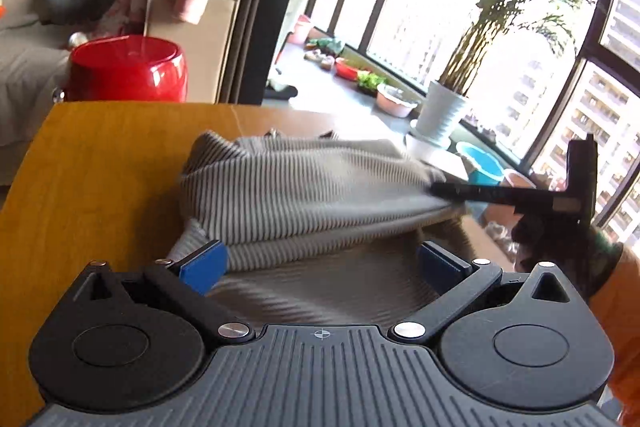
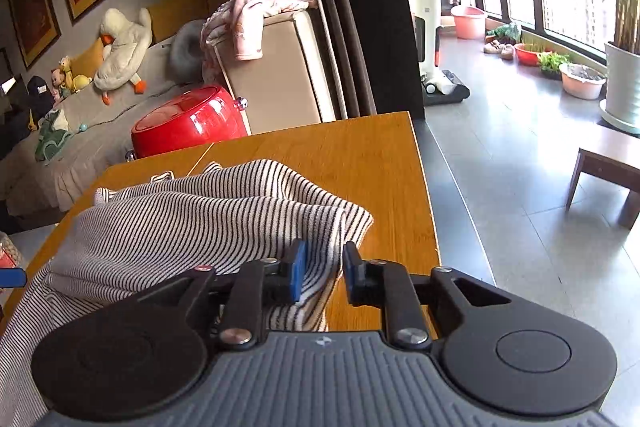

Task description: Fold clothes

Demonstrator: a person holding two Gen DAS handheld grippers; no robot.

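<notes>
**Striped top, mid-fold**

Striped top [image 2: 192, 223] heaped on bench [image 2: 340, 155] ahead of both tongs. Left tongs [image 1: 324, 267] gape wide, cloth between, ungripped. Right tongs [image 2: 322, 269] part-open, hem draped between. Soft, light, slumps; I'd pinch hem corners.

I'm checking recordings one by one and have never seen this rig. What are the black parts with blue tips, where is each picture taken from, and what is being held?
They are handheld grippers, one per hand; a camera on each looks along its fingers. Left view: the left gripper is open wide over a striped garment on the wooden table. Right view: the right gripper has a corner of the garment between its blue pads, with a gap still showing. A red stool stands behind the table.
</notes>
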